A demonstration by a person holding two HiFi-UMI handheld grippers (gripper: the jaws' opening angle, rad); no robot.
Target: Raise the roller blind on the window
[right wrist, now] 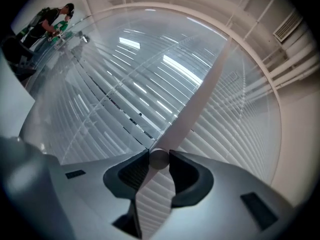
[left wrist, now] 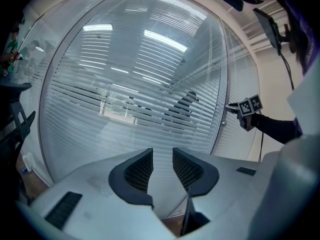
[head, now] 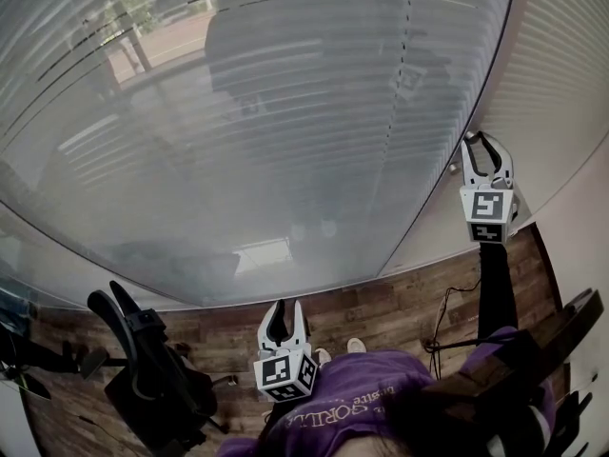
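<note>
A slatted blind (head: 266, 112) hangs lowered behind the big glass pane, also filling the left gripper view (left wrist: 150, 84) and the right gripper view (right wrist: 115, 104). My right gripper (head: 481, 139) is raised to the pale upright window frame (head: 447, 193) at the right. There its jaws are shut on a small round grey knob (right wrist: 159, 159), touching it on both sides. My left gripper (head: 284, 305) hangs low near my body, pointing at the pane. Its jaws (left wrist: 163, 151) are open by a narrow gap with nothing between them. From the left gripper view the right gripper (left wrist: 248, 106) shows at the frame.
A black office chair (head: 143, 369) stands at the lower left on the wooden floor (head: 381, 307). A thin cable (head: 442, 322) trails on the floor by the right wall. A dark wooden piece (head: 533, 350) juts in at the lower right. A person (right wrist: 50, 19) stands far off.
</note>
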